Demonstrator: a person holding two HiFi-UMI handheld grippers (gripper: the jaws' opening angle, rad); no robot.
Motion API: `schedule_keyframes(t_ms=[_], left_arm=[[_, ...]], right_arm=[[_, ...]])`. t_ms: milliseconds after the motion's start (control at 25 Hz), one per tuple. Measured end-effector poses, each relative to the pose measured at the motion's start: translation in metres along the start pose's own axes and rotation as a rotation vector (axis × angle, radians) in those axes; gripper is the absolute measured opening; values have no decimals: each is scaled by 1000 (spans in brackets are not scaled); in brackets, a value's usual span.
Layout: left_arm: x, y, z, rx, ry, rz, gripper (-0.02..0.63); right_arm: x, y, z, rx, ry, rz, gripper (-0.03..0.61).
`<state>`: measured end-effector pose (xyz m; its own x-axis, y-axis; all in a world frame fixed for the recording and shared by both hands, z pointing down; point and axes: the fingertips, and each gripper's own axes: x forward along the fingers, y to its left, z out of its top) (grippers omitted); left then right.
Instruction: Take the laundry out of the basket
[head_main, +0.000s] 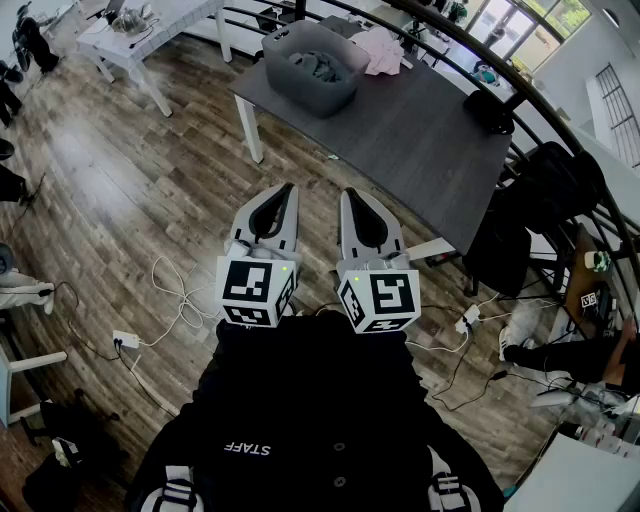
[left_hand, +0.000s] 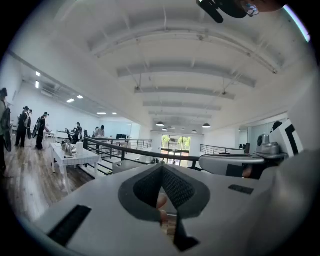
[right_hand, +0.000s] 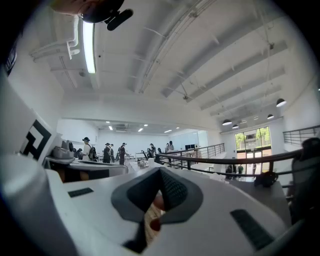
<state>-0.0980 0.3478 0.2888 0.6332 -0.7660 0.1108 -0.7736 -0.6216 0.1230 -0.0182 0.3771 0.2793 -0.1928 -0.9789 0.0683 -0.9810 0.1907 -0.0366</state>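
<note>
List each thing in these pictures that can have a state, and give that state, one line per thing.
Grey plastic laundry basket: upright on the table, loaded.
Crumpled grey laundry: inside the basket, not yet taken out.
Pink cloth: lying on the table beside the basket.
Dark rectangular table: standing, bearing basket and cloth.
Left gripper: jaws together, empty, short of the table.
Right gripper: jaws together, empty, short of the table.

A dark grey table (head_main: 420, 150) stands on wood-plank floor (head_main: 130, 190) beside black railing (head_main: 540, 95).
</note>
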Motion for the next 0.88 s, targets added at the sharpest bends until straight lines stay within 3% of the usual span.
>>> schedule_keyframes(t_ms=[280,880], left_arm=[[-3,21,-9,7,2,6,2],[-19,79,-64,-57,98,15,2]], right_arm=[[6,4,-7,44,-33,-38,14],[17,-7,-52,90,69,-175,14]])
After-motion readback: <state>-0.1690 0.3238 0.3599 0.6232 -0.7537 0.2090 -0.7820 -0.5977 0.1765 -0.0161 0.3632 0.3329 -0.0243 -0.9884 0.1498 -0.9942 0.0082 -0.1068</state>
